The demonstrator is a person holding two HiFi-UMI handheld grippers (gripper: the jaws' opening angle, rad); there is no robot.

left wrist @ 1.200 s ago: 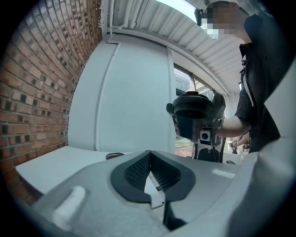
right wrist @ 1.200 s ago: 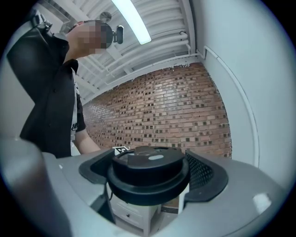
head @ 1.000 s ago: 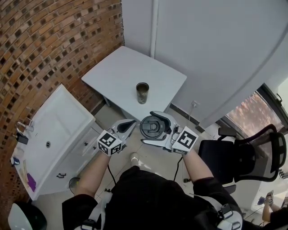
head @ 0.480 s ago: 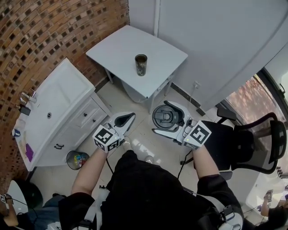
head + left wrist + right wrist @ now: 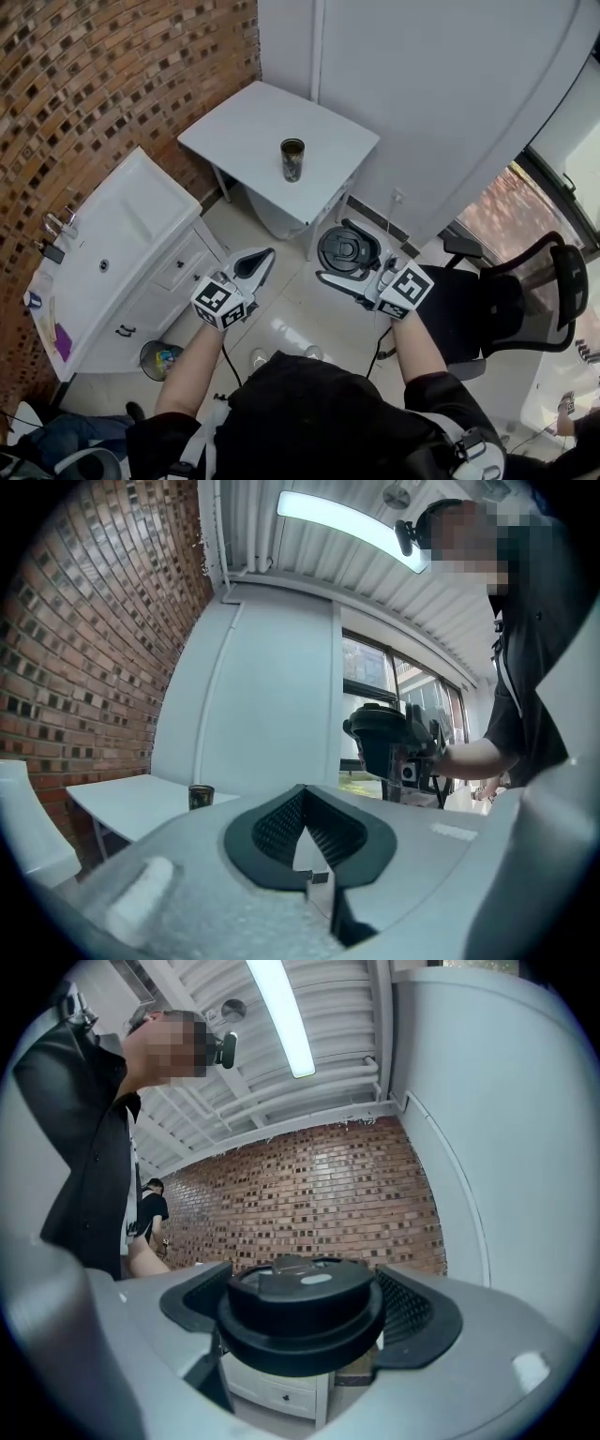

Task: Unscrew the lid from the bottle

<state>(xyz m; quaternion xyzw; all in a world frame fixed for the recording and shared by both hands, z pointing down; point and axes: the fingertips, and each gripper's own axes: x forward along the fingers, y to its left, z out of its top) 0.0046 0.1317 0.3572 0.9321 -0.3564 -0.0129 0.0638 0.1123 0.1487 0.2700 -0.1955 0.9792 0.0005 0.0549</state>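
Observation:
The bottle [image 5: 292, 159], a dark open cylinder with no lid, stands upright near the middle of the white table [image 5: 234, 141]. It also shows small in the left gripper view, as the bottle [image 5: 201, 797] on the table [image 5: 112, 803]. My right gripper [image 5: 335, 251] is shut on the round black lid [image 5: 349, 251], held in the air well short of the table. In the right gripper view the lid [image 5: 300, 1302] fills the space between the pads. My left gripper [image 5: 262, 255] is shut with nothing in it, left of the lid [image 5: 380, 742].
A white sink cabinet [image 5: 112, 253] stands along the brick wall [image 5: 112, 84] at the left. A black office chair [image 5: 525, 300] is at the right. A small bin [image 5: 159, 358] sits on the tiled floor by the cabinet. White wall panels rise behind the table.
Both grippers have drawn back from the table toward the person, so the bottle now lies farther from them. The lid stays in the right gripper; the left stays shut.

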